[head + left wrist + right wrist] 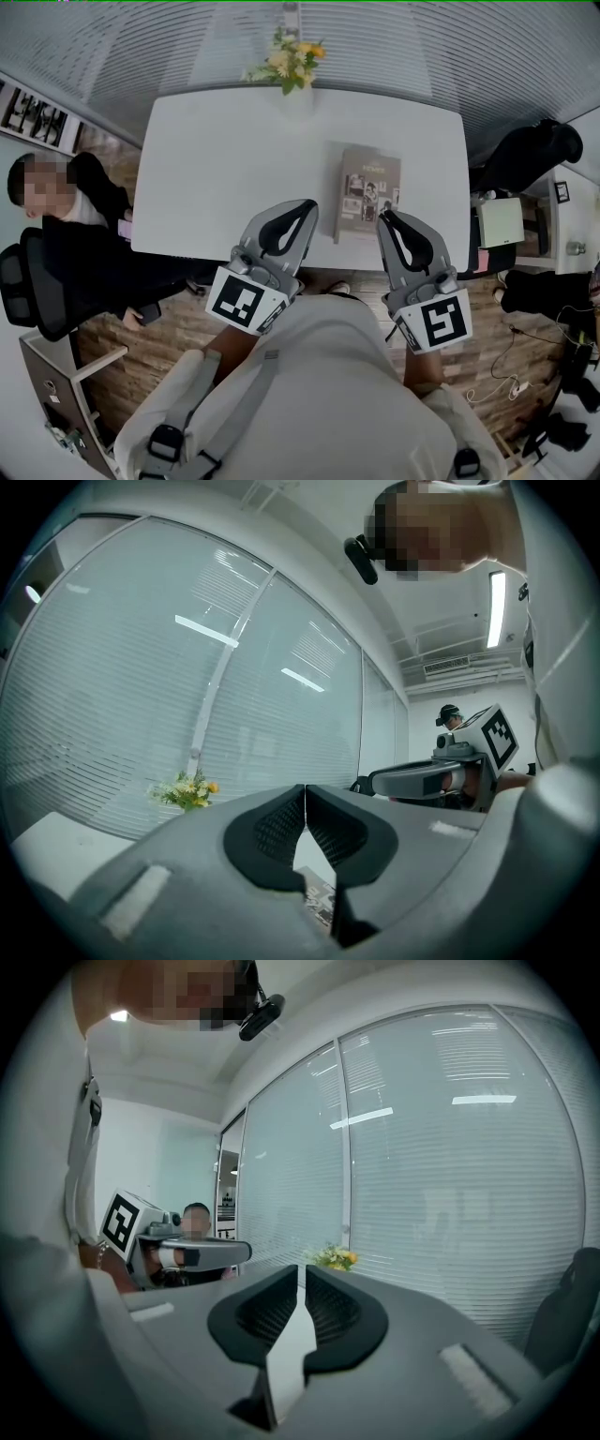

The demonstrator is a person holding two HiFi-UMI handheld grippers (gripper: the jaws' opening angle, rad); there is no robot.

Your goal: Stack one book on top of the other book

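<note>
Left gripper [308, 206]: is pressing its jaws tight together, holding nothing.
Right gripper [383, 218]: is closing its jaws, nothing between them.
Book [368, 192]: is lying flat on the white table [216, 169], near both grippers.

You face a white desk [234, 159] against blind-covered windows [141, 47], flowers [289, 64] at its far edge, wooden floor [112, 337] below.
</note>
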